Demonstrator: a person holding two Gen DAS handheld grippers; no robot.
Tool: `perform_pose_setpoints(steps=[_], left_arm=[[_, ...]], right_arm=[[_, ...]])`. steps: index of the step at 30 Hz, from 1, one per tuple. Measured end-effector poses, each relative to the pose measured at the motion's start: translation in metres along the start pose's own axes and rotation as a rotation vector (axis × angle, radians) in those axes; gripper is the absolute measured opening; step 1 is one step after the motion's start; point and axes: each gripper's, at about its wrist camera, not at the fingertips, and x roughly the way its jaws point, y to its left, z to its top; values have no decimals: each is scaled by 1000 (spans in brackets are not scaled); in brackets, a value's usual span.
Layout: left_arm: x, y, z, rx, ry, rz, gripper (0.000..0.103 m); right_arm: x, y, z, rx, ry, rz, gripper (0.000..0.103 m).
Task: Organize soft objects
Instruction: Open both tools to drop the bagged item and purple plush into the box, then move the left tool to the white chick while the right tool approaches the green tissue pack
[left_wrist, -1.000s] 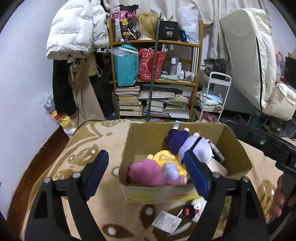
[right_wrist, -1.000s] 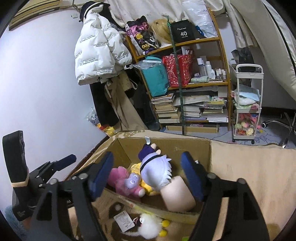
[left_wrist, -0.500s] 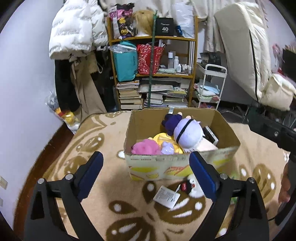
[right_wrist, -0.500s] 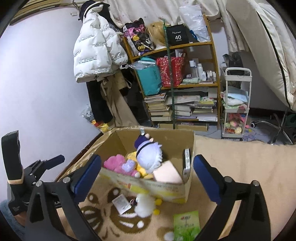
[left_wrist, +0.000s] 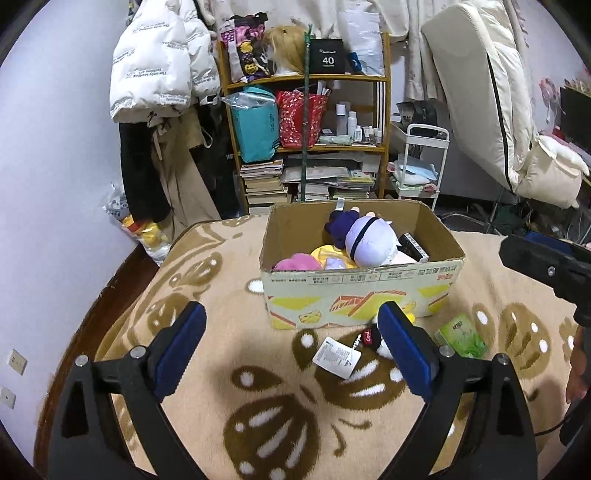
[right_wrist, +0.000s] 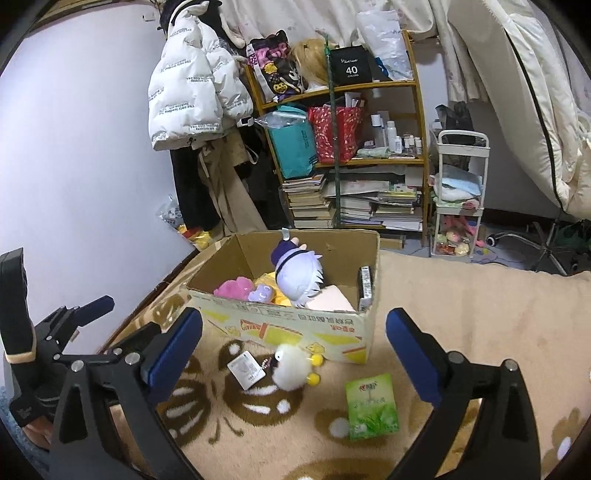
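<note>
Beige patterned blanket (left_wrist: 258, 424) carries a cardboard box (left_wrist: 362, 295) already holding plush toys. One white plush (right_wrist: 291, 365) lies just outside its near wall, likely next to go in. Both the left gripper (left_wrist: 291, 347) and right gripper (right_wrist: 295, 354) hang wide, empty.

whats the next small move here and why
Probably lower the right tongs onto the white plush. It lies on the blanket just outside the box, which already holds the other plushes, and both tongs are open and empty, the right one nearest.
</note>
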Motion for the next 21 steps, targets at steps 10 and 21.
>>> perform_pose_setpoints(steps=[10, 21], left_arm=[[4, 4, -8, -25, 9, 10, 93], [35, 6, -12, -68, 24, -10, 93]], right_arm=[[2, -19, -5, 48, 44, -54, 103], [34, -37, -14, 99, 132, -138, 103]])
